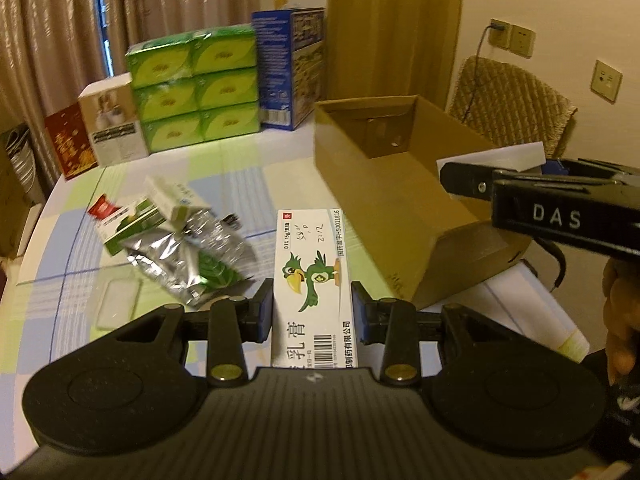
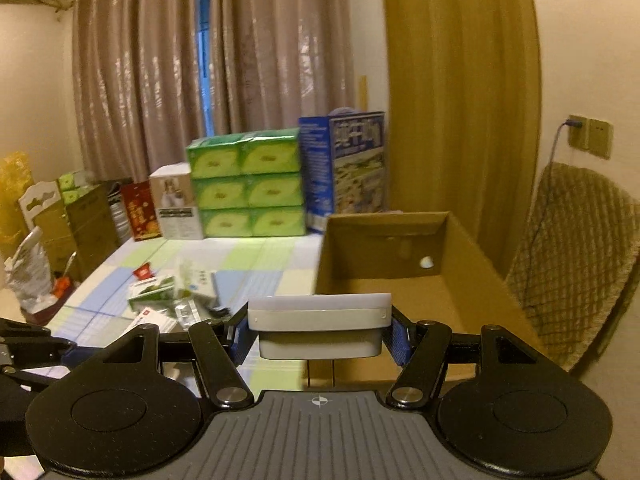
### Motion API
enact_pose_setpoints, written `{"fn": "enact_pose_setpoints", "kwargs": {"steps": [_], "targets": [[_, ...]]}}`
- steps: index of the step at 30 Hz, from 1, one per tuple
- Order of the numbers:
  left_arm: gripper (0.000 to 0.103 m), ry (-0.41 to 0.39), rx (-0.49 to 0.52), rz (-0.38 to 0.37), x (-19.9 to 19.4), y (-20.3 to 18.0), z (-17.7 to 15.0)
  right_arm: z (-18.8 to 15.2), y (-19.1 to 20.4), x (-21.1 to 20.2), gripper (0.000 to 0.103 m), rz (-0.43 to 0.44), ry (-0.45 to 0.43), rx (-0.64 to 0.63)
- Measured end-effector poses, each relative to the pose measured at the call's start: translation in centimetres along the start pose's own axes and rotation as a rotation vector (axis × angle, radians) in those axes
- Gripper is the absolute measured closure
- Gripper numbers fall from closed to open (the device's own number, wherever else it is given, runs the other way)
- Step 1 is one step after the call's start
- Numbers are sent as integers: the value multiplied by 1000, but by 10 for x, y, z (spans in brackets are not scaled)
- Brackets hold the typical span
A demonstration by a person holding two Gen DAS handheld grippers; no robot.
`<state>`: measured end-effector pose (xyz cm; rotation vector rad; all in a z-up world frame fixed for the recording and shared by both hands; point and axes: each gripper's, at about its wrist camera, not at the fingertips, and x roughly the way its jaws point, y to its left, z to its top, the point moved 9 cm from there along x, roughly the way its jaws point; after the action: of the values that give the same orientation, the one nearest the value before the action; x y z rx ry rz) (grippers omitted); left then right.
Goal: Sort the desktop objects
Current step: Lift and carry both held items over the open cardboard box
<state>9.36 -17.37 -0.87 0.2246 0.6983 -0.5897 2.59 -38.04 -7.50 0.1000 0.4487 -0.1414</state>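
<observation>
A white ointment box (image 1: 312,280) with a green bird is pinched lengthwise between the left gripper (image 1: 312,312) jaws, its far end jutting past the pads. Left of those jaws a loose pile (image 1: 176,240) lies on the table (image 1: 60,248) — two small cartons and two foil packets can be counted. Right of them stands one open cardboard box (image 1: 400,184); no contents can be made out. The right gripper (image 2: 320,336) jaws are clamped on a grey case (image 2: 318,330), held crosswise before the box.

On the table (image 1: 224,176), the open cardboard box (image 1: 400,184) sits right of scattered packets (image 1: 188,248), stacked tissue packs (image 1: 196,88) behind.
</observation>
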Motion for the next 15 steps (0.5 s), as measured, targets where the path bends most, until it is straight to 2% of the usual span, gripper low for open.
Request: {"fn": "enact_pose_setpoints", "kwargs": {"steps": [10,15], "targets": [[70,7,68,-52,20,-45,23,10,-76,12,41,-86,21,29],[70,7,36,-109,37,-64,45,16,-110,26,41,-109,43,64]]}}
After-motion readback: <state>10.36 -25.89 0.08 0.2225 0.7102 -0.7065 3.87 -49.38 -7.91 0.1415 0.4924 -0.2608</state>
